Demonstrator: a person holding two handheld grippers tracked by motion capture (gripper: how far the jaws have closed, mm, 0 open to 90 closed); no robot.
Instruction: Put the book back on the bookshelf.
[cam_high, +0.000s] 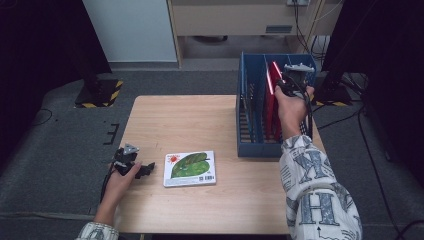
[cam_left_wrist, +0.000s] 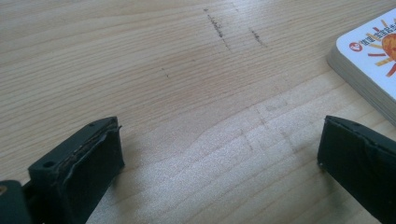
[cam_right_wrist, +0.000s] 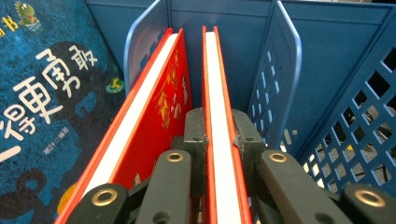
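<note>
A blue slotted book bin (cam_high: 248, 148) stands at the table's right side. My right gripper (cam_high: 289, 85) reaches into it from above, shut on the top edge of an upright red book (cam_right_wrist: 219, 93), jaws on either cover. A second red book (cam_right_wrist: 159, 88) leans just left of it in the same slot, and a dark blue book (cam_right_wrist: 46, 93) stands in the neighbouring slot. A white book with a green leaf cover (cam_high: 190, 168) lies flat near the table's front. My left gripper (cam_high: 141, 170) rests open just left of that book (cam_left_wrist: 373, 56), jaws wide apart over bare wood (cam_left_wrist: 196, 93).
The wooden table (cam_high: 200, 120) has free surface between the flat book and the bin. Grey floor surrounds it, with a black stand base (cam_high: 100, 92) at the back left and cables (cam_high: 370, 125) at the right.
</note>
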